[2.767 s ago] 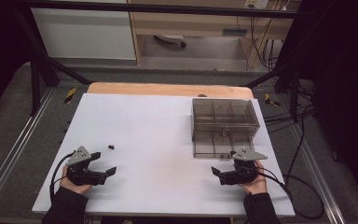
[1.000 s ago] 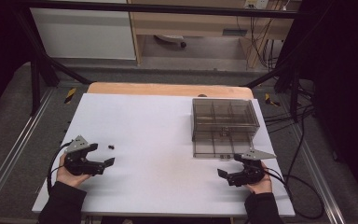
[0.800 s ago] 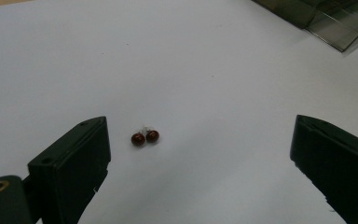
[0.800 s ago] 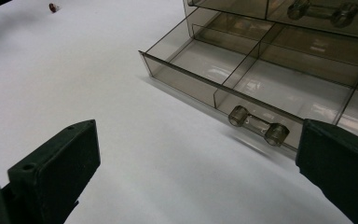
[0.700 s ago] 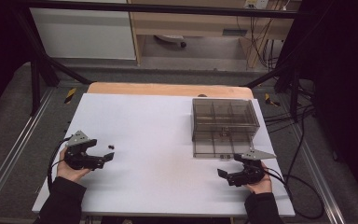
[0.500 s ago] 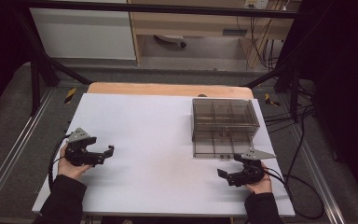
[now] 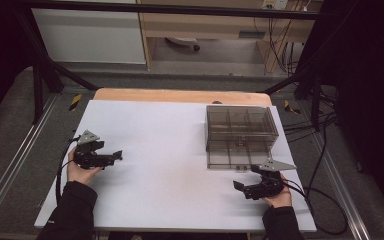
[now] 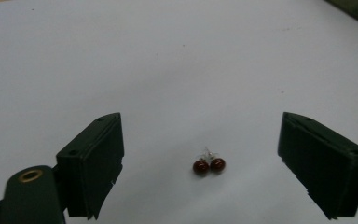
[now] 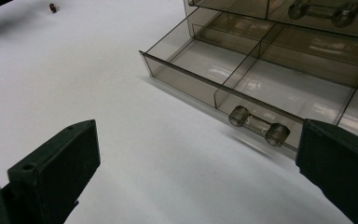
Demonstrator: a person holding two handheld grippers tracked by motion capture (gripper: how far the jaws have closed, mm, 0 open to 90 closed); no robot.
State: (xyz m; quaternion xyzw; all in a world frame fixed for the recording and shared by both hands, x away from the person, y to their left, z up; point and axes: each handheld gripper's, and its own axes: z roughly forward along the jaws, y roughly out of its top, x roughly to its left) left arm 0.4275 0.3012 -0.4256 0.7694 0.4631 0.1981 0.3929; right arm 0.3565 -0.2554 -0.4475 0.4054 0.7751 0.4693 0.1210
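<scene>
Two small dark red bead earrings (image 8: pixel 209 165) lie side by side on the white table (image 7: pixel 170 150). In the left gripper view they sit between the wide-apart jaws of my left gripper (image 8: pixel 200 140), which is open and touches neither bead. From above, that left gripper (image 7: pixel 116 156) is low over the table's left side. A smoky clear drawer box (image 7: pixel 240 122) stands at the right with its bottom drawer (image 9: pixel 242 79) pulled out, its compartments bare. My right gripper (image 9: pixel 198 135) is open just short of the drawer's handle (image 9: pixel 258 126), holding nothing. The right gripper view also catches the earrings (image 9: pixel 53 7) far off.
The right gripper (image 7: pixel 239 186) rests near the table's front right, just in front of the open drawer. Cables (image 7: pixel 320 210) trail off the right edge. A wooden strip (image 7: pixel 180 95) runs along the table's far edge, with a dark metal frame (image 7: pixel 40 75) around it.
My left gripper has moved away from the person and to the right, and its open jaws now straddle the earrings. The right gripper drew back a little earlier and has since stayed still.
</scene>
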